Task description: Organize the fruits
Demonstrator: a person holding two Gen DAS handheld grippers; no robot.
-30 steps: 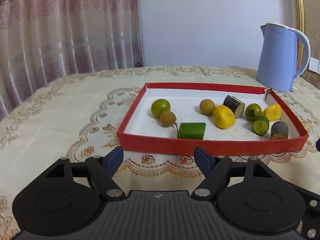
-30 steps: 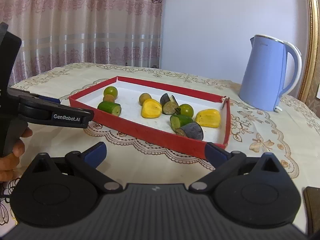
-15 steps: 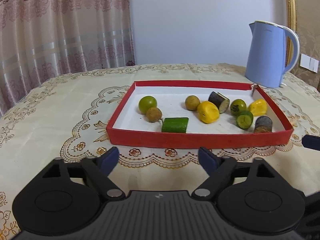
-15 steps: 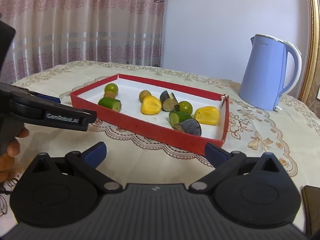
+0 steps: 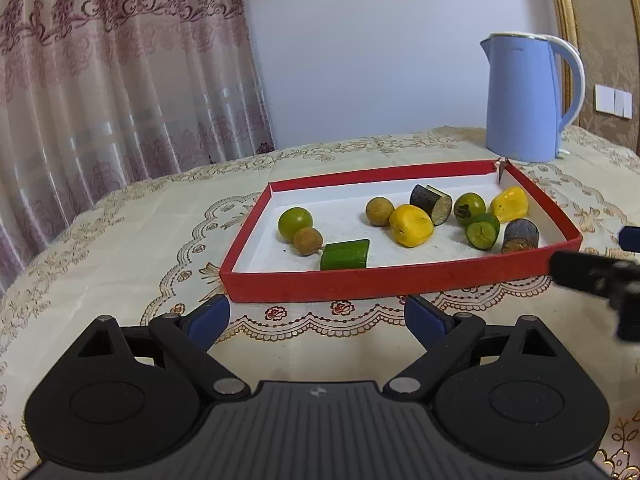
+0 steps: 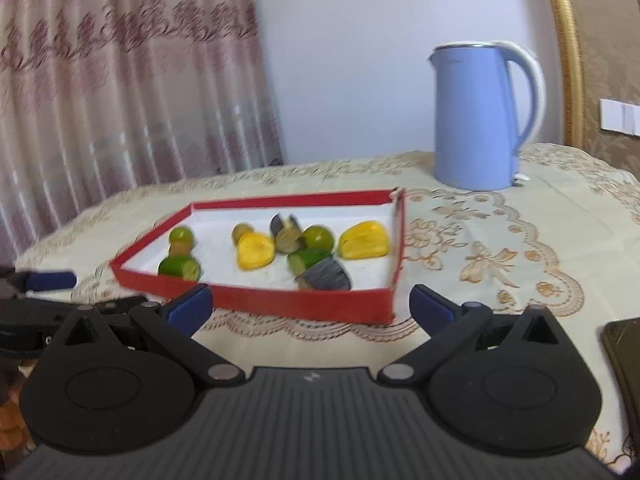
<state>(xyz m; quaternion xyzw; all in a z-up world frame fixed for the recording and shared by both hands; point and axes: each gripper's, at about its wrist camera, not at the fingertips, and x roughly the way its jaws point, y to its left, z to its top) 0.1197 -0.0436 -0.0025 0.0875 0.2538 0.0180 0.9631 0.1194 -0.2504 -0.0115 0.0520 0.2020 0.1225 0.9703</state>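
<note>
A shallow red tray [image 5: 384, 280] [image 6: 280, 300] with a white floor lies on the tablecloth and holds several fruit pieces. Among them are a green lime [image 5: 295, 223], a green cucumber chunk [image 5: 345, 255] [image 6: 180, 267], a yellow piece [image 5: 411, 225] [image 6: 255, 250] and a dark cut piece [image 5: 520, 236] [image 6: 325, 276]. My left gripper [image 5: 317, 316] hovers in front of the tray's near wall, its jaws opening with nothing between them. My right gripper [image 6: 310, 306] is open and empty near the tray's near right corner. Each gripper's arm pokes into the other's view from the side.
A light blue kettle [image 5: 524, 100] [image 6: 480, 116] stands behind the tray at the back right. A curtain [image 5: 120, 80] hangs behind the table on the left. A dark flat object [image 6: 624, 360] lies at the right edge near my right gripper.
The left gripper's jaws have spread wider. Both views have rolled, and the right view has shifted so the tray sits more to the left and lower. The right gripper now pokes into the left view.
</note>
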